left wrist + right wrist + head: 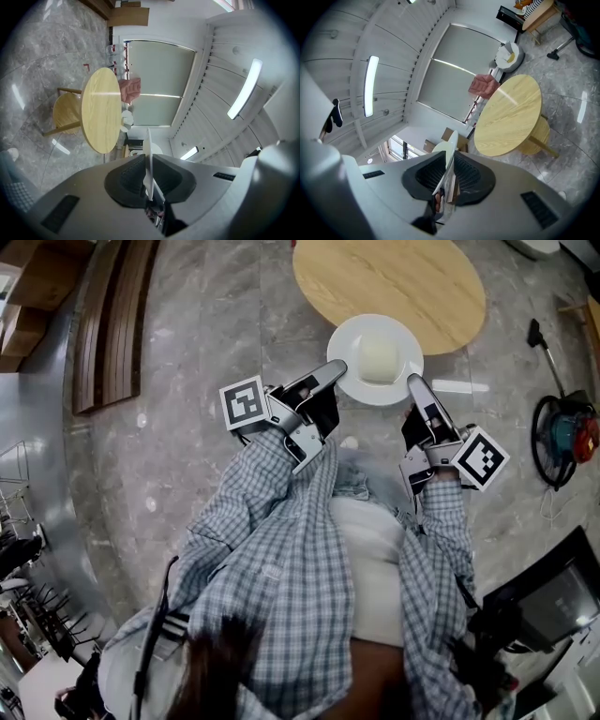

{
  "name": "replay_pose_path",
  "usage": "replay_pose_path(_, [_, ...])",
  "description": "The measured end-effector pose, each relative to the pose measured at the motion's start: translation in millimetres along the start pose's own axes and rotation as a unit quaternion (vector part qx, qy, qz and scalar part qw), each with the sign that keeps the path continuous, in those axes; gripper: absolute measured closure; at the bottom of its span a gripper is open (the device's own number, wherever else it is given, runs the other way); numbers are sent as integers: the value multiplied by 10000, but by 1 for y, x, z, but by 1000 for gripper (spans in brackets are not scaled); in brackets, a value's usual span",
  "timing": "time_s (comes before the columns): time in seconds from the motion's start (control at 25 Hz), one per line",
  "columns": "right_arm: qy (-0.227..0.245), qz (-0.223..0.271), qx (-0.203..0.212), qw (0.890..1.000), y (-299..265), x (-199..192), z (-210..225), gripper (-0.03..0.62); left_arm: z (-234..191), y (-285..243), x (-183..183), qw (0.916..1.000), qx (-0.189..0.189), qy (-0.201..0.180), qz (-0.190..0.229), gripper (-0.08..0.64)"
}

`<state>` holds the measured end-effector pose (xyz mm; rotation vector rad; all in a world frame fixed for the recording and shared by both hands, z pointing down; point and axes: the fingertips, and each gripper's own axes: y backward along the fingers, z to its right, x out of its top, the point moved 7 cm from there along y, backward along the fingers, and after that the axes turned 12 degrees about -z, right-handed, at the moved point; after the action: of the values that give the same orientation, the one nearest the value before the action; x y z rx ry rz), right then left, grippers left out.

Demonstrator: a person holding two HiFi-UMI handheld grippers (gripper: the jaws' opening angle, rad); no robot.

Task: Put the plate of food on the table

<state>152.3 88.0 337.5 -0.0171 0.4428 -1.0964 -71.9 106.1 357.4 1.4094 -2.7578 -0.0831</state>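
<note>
A grey marble floor (187, 446) filled most of the head view. On it stood a round pale-wood table (394, 277), near the top edge of that view. In both gripper views the same table (101, 110) (511, 117) lay ahead, with a rounded wooden base under it. A person in a checked shirt (281, 577) stood short of the table's near edge, both arms reaching forward. A red and teal vacuum cleaner (567, 432) sat on the floor off to the right, well apart from the table.

The white plate (352, 343) was held level between the two tools. From above it overlapped the table's near edge, part of it over the wood and part over the floor. The gripper views showed the table top still beyond the plate, so the plate was not resting on it.

The left gripper (330, 371) was clenched on the plate's left rim. In its own view the ribbed pads pressed on both faces of the thin white rim (149, 154), seen edge-on. The right gripper (415, 385) was clamped the same way on the right rim, with the plate (449, 150) caught between its dark pads.

A pale rounded mound of food (378, 358) sat at the plate's middle.
</note>
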Motion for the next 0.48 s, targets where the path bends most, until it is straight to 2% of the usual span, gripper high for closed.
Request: replay_pose_path(0.48, [24, 73, 12, 10000, 1, 4, 6, 529, 1, -7, 2, 9999, 109, -44, -35, 517])
